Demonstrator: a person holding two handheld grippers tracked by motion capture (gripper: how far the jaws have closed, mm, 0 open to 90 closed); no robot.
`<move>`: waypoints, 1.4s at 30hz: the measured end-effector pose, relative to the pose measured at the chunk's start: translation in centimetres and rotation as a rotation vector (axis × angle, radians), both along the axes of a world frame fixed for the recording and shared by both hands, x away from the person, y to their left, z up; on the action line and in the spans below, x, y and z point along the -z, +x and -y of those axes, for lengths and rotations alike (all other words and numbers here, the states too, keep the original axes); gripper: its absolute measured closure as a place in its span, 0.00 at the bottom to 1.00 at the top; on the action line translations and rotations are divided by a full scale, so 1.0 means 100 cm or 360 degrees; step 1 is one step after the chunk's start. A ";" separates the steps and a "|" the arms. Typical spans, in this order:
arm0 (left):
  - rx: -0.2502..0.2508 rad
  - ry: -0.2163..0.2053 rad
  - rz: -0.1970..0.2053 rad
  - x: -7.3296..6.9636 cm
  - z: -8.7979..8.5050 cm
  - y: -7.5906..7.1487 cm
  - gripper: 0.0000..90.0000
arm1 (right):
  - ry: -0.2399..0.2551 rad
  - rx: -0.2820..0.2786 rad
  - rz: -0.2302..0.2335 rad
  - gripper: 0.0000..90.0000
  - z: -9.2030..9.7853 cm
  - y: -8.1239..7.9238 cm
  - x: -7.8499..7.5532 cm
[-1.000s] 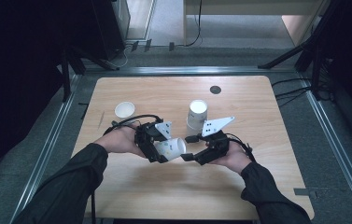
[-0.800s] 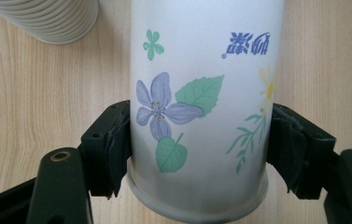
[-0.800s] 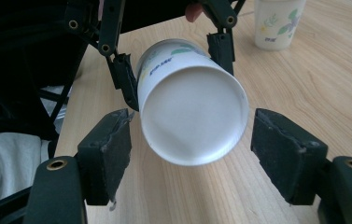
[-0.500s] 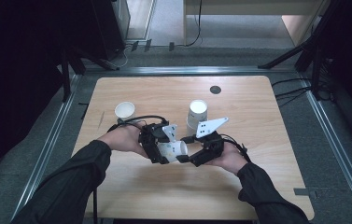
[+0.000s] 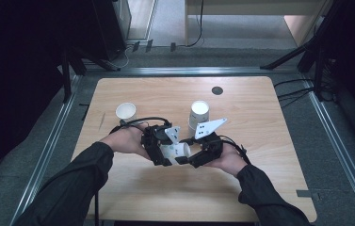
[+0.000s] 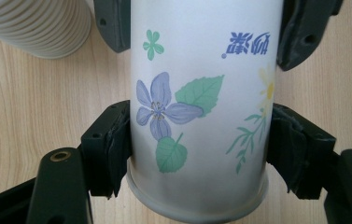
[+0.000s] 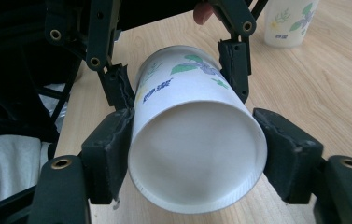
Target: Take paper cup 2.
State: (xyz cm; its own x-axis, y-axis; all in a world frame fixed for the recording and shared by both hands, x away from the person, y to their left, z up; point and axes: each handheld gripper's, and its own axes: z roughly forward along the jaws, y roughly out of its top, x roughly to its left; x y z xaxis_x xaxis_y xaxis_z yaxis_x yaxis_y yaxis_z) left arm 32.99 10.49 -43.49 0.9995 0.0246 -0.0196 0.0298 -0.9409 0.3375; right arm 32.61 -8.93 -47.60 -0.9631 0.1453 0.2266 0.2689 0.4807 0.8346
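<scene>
While the left gripper (image 5: 162, 151) clamps the paper cup (image 5: 175, 150), the right gripper (image 5: 190, 157), jaws just narrowing around its base, should seat evenly without crushing.

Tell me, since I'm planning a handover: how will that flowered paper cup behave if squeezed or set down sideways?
The paper cup looks thin-walled and empty, so probably light and easily crushed. On its side its round, tapered body would likely roll in a curve.

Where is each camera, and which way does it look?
High view: above the table, looking down; both forearms, left claw, right claw.
Left claw view: rides the left claw, looking along the flowered cup.
Right claw view: rides the right claw, looking at the cup's bottom.
All three share that cup.
</scene>
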 end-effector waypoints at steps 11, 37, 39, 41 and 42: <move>-0.0014 -0.0034 -0.0017 -0.002 -0.003 0.001 0.30 | 0.0015 -0.0004 0.0014 0.39 0.001 0.000 -0.002; -0.0352 -0.0524 -0.0072 0.002 -0.040 -0.001 0.12 | 0.0049 0.0029 0.0036 0.38 0.023 0.004 -0.015; -0.0374 -0.0559 -0.0070 0.005 -0.043 -0.003 0.11 | 0.0058 0.0033 0.0048 0.38 0.025 0.004 -0.016; -0.0400 -0.0617 -0.0093 0.007 -0.046 -0.005 0.11 | 0.0061 0.0039 0.0045 0.38 0.027 0.004 -0.017; -0.0414 -0.0646 -0.0104 0.008 -0.047 -0.006 0.11 | 0.0063 0.0038 0.0047 0.38 0.028 0.004 -0.017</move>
State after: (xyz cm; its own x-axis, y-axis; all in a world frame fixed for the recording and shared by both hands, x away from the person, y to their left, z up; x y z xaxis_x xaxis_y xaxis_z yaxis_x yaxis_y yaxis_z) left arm 32.34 15.14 -44.30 0.9575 0.2509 -0.1420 0.2800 -0.6923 0.6650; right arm 33.04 -11.74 -45.87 -0.9658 0.1598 0.2041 0.2548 0.4408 0.8607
